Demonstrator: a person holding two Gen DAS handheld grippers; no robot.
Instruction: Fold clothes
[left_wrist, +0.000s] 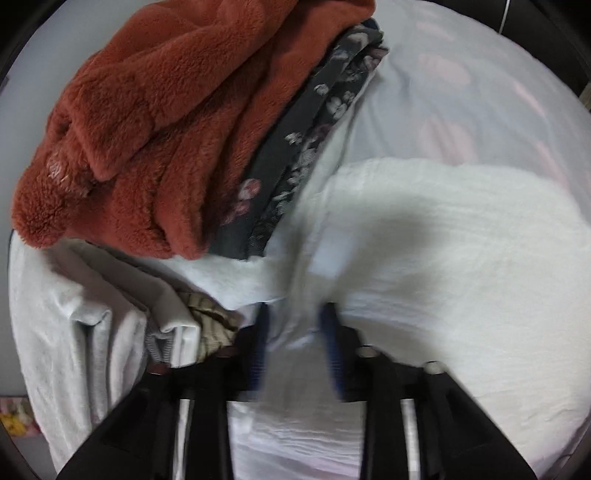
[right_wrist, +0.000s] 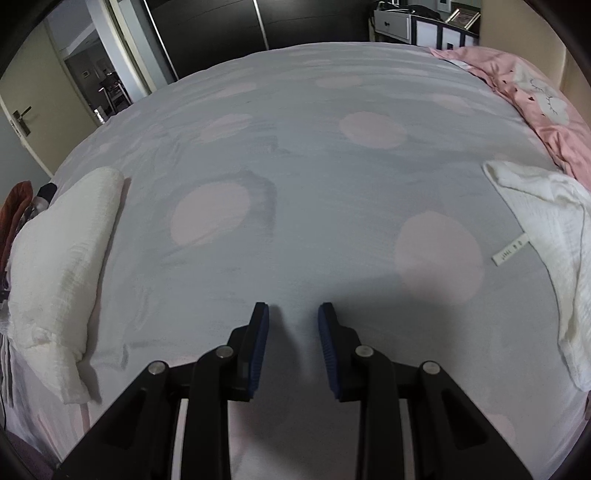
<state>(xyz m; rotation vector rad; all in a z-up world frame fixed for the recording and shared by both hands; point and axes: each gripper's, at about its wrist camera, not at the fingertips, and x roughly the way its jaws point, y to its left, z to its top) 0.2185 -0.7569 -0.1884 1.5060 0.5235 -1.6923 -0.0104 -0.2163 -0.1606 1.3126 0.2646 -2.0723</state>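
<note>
In the left wrist view my left gripper stands open over the near edge of a folded white muslin cloth; blurred white fabric lies between the fingers, with no clear grip. The same folded cloth shows at the left of the right wrist view. A second white muslin cloth with a label lies unfolded at the right edge of the bed. My right gripper is open and empty above the grey sheet with pink dots.
A pile beside the folded cloth holds a rust fleece garment, a dark floral garment and light grey clothes. A pink duvet lies at the far right. A doorway and dark wardrobe stand beyond the bed.
</note>
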